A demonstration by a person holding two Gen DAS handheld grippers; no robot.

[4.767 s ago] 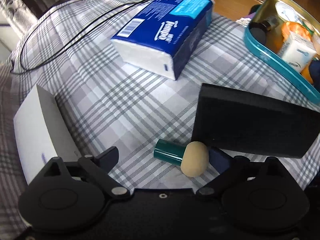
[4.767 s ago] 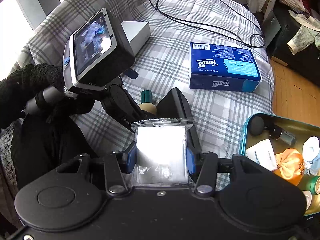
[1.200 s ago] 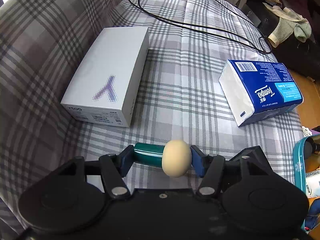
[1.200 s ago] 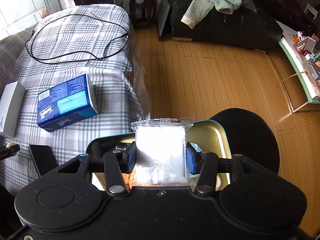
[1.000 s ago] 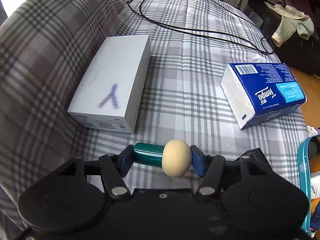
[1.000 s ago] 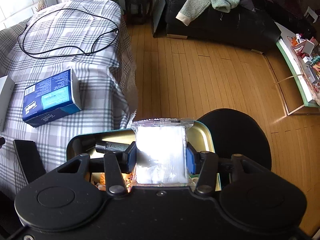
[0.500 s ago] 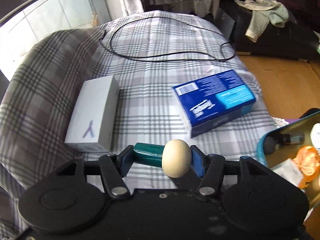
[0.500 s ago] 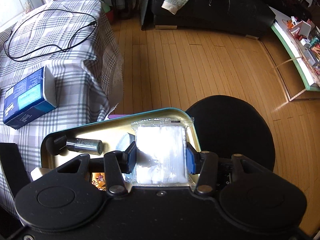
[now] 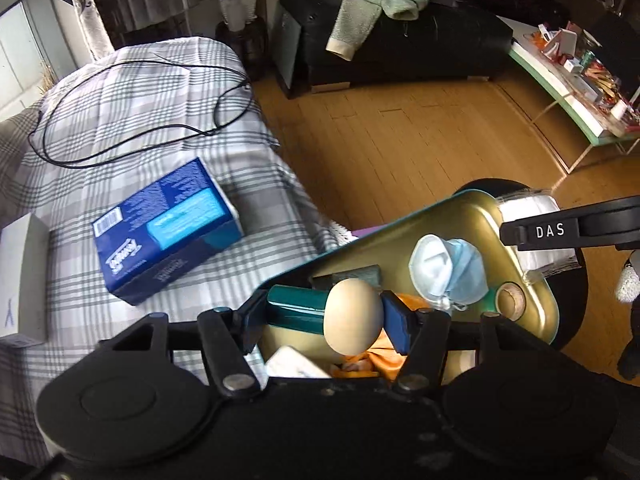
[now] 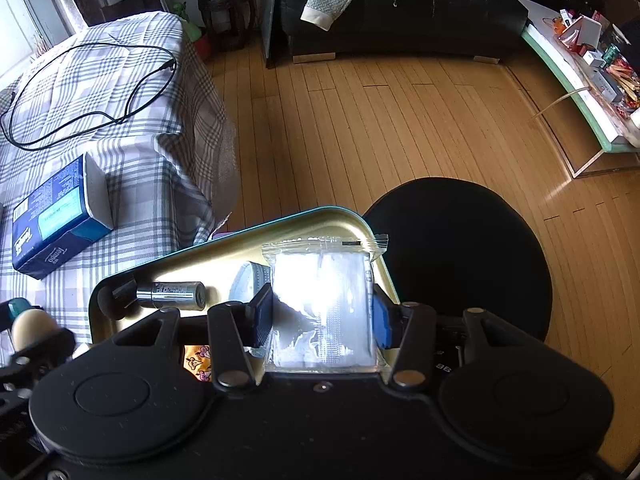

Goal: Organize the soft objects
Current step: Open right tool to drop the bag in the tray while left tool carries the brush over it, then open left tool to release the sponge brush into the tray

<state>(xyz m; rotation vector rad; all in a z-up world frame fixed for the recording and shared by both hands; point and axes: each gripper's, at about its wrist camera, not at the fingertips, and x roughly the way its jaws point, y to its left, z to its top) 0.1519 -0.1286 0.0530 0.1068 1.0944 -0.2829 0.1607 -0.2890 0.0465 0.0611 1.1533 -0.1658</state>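
My left gripper (image 9: 322, 316) is shut on a makeup sponge (image 9: 352, 317) with a beige egg-shaped head and a teal handle, held over the near end of the gold tin tray (image 9: 472, 208). My right gripper (image 10: 320, 316) is shut on a clear zip bag of white cotton pads (image 10: 322, 304), held over the tray's (image 10: 224, 248) far right corner. In the tray lie a blue face mask (image 9: 450, 266), an orange pouch (image 9: 374, 354) and a dark brush tube (image 10: 170, 294). The sponge also shows at the left edge of the right wrist view (image 10: 30, 328).
The tray sits on a black round stool (image 10: 472, 248) over a wooden floor. To the left is a plaid-covered bed (image 9: 132, 92) with a blue tissue pack (image 9: 166, 230), a white box (image 9: 20, 276) and a black cable (image 9: 132, 128). A black sofa (image 10: 400, 8) stands behind.
Both grippers have swung from the bed toward the tray. The sponge is now over the tray's near end and the bag over its far corner. Both grips are unchanged.
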